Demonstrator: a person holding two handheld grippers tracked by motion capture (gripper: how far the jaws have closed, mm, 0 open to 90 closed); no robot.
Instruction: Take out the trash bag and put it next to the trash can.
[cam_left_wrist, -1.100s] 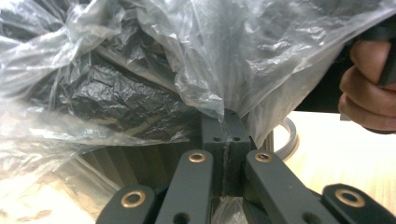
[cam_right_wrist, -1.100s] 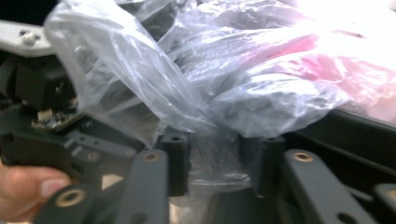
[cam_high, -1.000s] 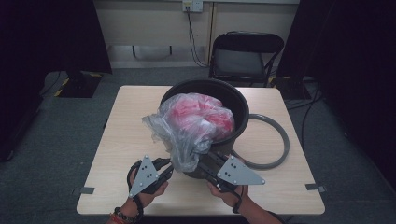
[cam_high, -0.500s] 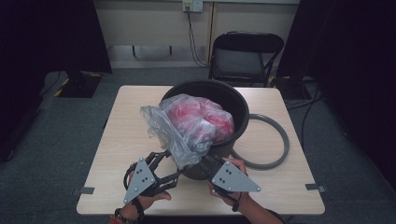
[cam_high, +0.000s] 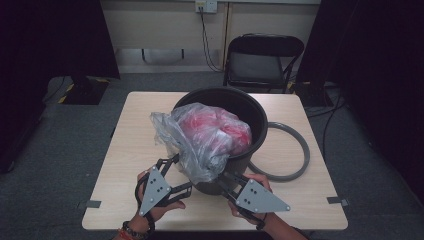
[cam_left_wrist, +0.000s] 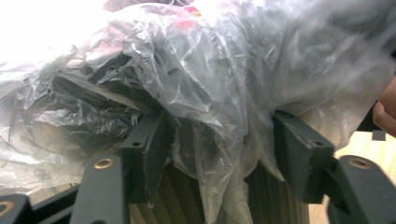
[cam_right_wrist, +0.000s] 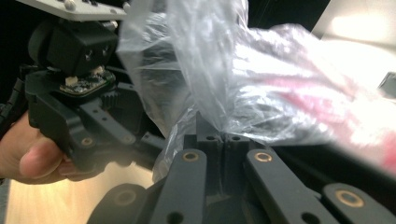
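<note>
High view: one table (cam_high: 125, 150), bare wood open along its left side | one black bucket (cam_high: 252, 112) mid-table, one grey ring (cam_high: 300, 155) against its right | one clear bag (cam_high: 200, 135) of red stuff spilling over bucket's near rim | left gripper (cam_high: 172, 172) jaws just opened, film loose between | right gripper (cam_high: 225, 176) pinched tight on bag
</note>
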